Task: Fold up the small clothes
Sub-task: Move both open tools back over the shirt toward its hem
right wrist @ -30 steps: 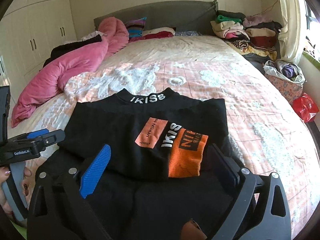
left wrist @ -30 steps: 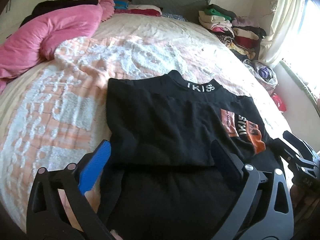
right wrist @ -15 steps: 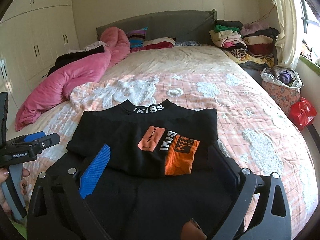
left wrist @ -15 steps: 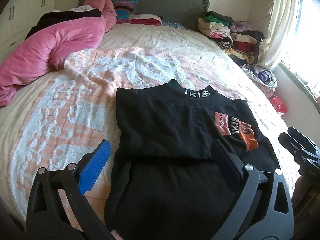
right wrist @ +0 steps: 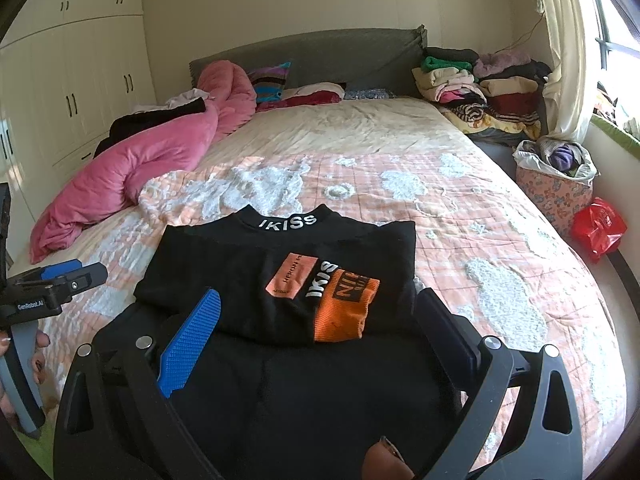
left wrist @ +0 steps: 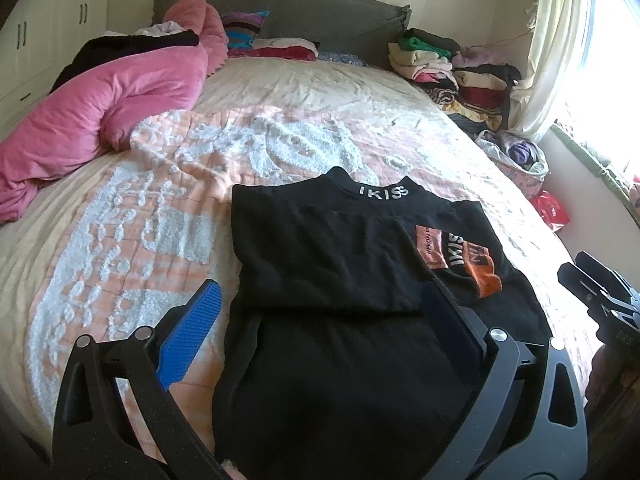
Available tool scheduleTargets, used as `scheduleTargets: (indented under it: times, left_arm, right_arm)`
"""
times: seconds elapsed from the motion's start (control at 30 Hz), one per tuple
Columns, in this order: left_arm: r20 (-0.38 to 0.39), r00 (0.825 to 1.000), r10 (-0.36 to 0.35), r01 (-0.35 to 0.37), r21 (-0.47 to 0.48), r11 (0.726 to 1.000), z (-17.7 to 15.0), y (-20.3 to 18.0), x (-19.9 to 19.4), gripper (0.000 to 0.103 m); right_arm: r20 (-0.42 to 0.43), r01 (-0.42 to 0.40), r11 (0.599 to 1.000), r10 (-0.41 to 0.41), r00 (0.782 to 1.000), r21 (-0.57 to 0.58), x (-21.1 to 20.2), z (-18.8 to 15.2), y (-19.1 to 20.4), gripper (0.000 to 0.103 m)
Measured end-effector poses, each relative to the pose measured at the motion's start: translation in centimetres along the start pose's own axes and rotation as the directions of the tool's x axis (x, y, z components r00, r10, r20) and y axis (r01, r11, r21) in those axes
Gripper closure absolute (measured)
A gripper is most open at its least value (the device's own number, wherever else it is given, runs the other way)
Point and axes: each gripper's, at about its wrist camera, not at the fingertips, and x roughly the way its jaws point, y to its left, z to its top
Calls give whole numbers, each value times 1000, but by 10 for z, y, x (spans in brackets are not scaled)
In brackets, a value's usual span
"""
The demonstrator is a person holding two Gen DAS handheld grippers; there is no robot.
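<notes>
A black top point(left wrist: 328, 264) point(right wrist: 224, 276) with white "IKISS" lettering on its collar lies flat on the bed, both sleeves folded in over the chest and an orange cuff point(right wrist: 346, 312) showing on top. My left gripper point(left wrist: 320, 316) hovers open above the top's lower left part, nothing between its fingers. My right gripper point(right wrist: 316, 320) hovers open above the lower right part, also holding nothing. Each gripper shows at the edge of the other's view, held by a hand.
The bed carries a peach and white blanket point(left wrist: 160, 216) point(right wrist: 460, 224). A pink duvet point(left wrist: 100, 108) point(right wrist: 140, 168) lies at the far left. Stacks of folded clothes point(left wrist: 452, 68) point(right wrist: 480, 88) sit at the far right, with a bag point(right wrist: 554, 184) and a red bag point(right wrist: 598, 228) beside the bed.
Both grippers have pulled back and risen from the top, so it looks smaller and more of the bed shows. The top itself has not moved.
</notes>
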Motion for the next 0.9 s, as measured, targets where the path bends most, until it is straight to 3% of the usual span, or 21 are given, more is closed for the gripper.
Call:
scheduleTargets:
  times: [0.9]
  left_arm:
    - [-24,999,46,-44,65,997,-30,5,-22,9]
  right_arm:
    - [-29,-21,1000,20,999,-23,-37,-31,-14,5]
